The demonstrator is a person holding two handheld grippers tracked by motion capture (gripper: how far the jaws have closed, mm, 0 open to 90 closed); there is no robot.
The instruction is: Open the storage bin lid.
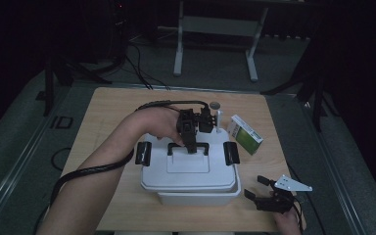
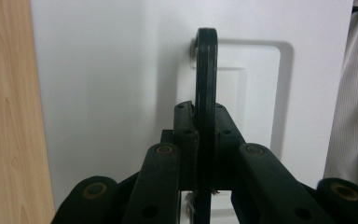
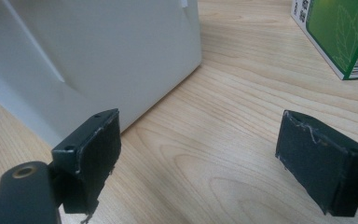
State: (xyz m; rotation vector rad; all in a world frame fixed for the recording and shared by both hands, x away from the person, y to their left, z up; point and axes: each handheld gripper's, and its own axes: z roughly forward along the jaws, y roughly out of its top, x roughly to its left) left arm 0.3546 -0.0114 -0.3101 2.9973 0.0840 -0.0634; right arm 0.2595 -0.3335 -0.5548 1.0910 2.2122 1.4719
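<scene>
A white plastic storage box [image 1: 198, 198] stands on the wooden table [image 1: 107, 117], its white lid [image 1: 188, 171] sitting slightly askew above the base. My left gripper [image 1: 192, 146] points down over the lid and is shut on the lid's black handle [image 1: 203, 145]. In the left gripper view the jaws of the left gripper [image 2: 206, 119] pinch the upright handle [image 2: 206, 65] above the lid [image 2: 112, 93]. My right gripper [image 1: 255, 186] rests open near the table's front right corner. In the right gripper view the right gripper [image 3: 198, 149] holds nothing, with the box's corner [image 3: 98, 56] just beyond its left jaw.
Black latches [image 1: 143, 153] [image 1: 231, 153] hang at the lid's two ends. A green-and-white carton [image 1: 245, 133] [image 3: 340, 32] lies right of the box. Behind it stand a small white upright object [image 1: 219, 120] and a round grey piece [image 1: 215, 104]. Cables trail from both grippers.
</scene>
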